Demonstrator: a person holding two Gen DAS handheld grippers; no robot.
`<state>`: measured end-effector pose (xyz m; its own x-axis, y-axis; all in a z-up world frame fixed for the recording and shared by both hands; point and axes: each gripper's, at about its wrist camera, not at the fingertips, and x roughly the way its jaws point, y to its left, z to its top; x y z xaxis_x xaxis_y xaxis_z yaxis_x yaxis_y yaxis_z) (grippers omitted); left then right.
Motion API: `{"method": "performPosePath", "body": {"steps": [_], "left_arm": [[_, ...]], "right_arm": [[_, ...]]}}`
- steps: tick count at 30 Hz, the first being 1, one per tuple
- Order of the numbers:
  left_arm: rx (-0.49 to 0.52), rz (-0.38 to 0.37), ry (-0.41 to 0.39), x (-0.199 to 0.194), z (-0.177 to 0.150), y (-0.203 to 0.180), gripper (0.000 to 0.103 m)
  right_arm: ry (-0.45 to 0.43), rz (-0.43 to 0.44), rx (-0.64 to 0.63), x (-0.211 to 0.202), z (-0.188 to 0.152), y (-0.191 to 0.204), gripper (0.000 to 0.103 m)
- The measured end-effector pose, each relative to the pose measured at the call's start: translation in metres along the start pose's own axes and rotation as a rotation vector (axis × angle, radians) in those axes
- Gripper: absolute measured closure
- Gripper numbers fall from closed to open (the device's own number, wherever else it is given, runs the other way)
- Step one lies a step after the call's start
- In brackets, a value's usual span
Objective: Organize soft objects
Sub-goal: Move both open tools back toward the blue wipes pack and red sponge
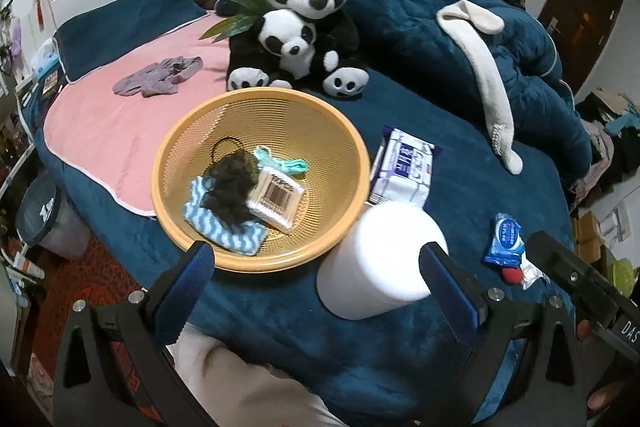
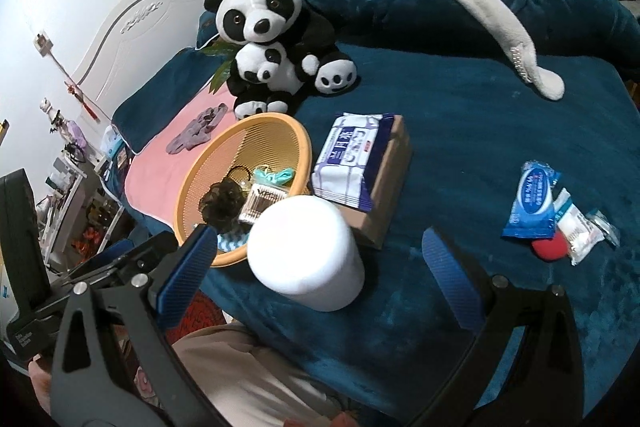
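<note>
Crowded middle, open blanket at lower right

In the right wrist view, bare blue blanket (image 2: 480, 131) fills the centre right and lower right of the frame, a wide lane between the white roll (image 2: 306, 253) and the blue packet (image 2: 530, 201) with its small items at the right edge. At centre left, the roll, the tissue pack (image 2: 348, 163) on its brown box (image 2: 386, 195) and the yellow basket (image 2: 244, 187) sit close together, leaving only narrow gaps. The panda toy (image 2: 276, 39) blocks the upper centre, and the long white plush (image 2: 484, 7) crosses the upper right. The basket's near half, in the left wrist view, is taken up by cloths and a swab box (image 1: 276, 201).
</note>
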<state>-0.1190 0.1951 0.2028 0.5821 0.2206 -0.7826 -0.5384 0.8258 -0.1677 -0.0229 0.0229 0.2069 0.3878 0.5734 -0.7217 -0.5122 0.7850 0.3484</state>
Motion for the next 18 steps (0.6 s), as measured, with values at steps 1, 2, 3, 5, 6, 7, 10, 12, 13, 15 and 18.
{"method": "performPosePath", "body": {"steps": [1,2,3,5,6,7,10,12,13,15,18], "left_arm": [[0.006,-0.003,0.001,0.000,-0.001,-0.003,0.001],[0.011,-0.005,0.001,0.000,-0.001,-0.006,0.001],[0.018,-0.007,0.002,0.000,-0.002,-0.010,0.001],[0.029,-0.011,0.003,0.000,-0.004,-0.017,0.001],[0.034,-0.013,0.004,0.000,-0.005,-0.020,0.001],[0.041,-0.016,0.004,0.000,-0.006,-0.023,0.001],[0.058,-0.022,0.004,0.000,-0.008,-0.032,0.001],[0.068,-0.026,0.005,-0.001,-0.010,-0.038,0.001],[0.075,-0.030,0.005,-0.001,-0.011,-0.042,0.001],[0.086,-0.034,0.006,-0.001,-0.013,-0.048,0.001],[0.103,-0.042,0.008,0.000,-0.017,-0.058,0.001]], "right_arm": [[-0.003,-0.002,0.004,-0.002,-0.001,-0.003,0.000],[-0.005,-0.004,0.007,-0.004,-0.001,-0.005,0.000],[-0.007,-0.006,0.010,-0.005,-0.002,-0.007,0.000],[-0.012,-0.011,0.019,-0.009,-0.003,-0.013,0.000],[-0.015,-0.013,0.022,-0.011,-0.004,-0.015,0.000],[-0.017,-0.016,0.027,-0.013,-0.005,-0.018,0.000],[-0.023,-0.024,0.039,-0.019,-0.008,-0.026,0.000],[-0.030,-0.030,0.046,-0.023,-0.010,-0.031,0.000],[-0.032,-0.032,0.050,-0.025,-0.010,-0.034,0.000],[-0.037,-0.037,0.059,-0.029,-0.012,-0.040,0.000],[-0.045,-0.047,0.069,-0.034,-0.015,-0.047,0.000]]}}
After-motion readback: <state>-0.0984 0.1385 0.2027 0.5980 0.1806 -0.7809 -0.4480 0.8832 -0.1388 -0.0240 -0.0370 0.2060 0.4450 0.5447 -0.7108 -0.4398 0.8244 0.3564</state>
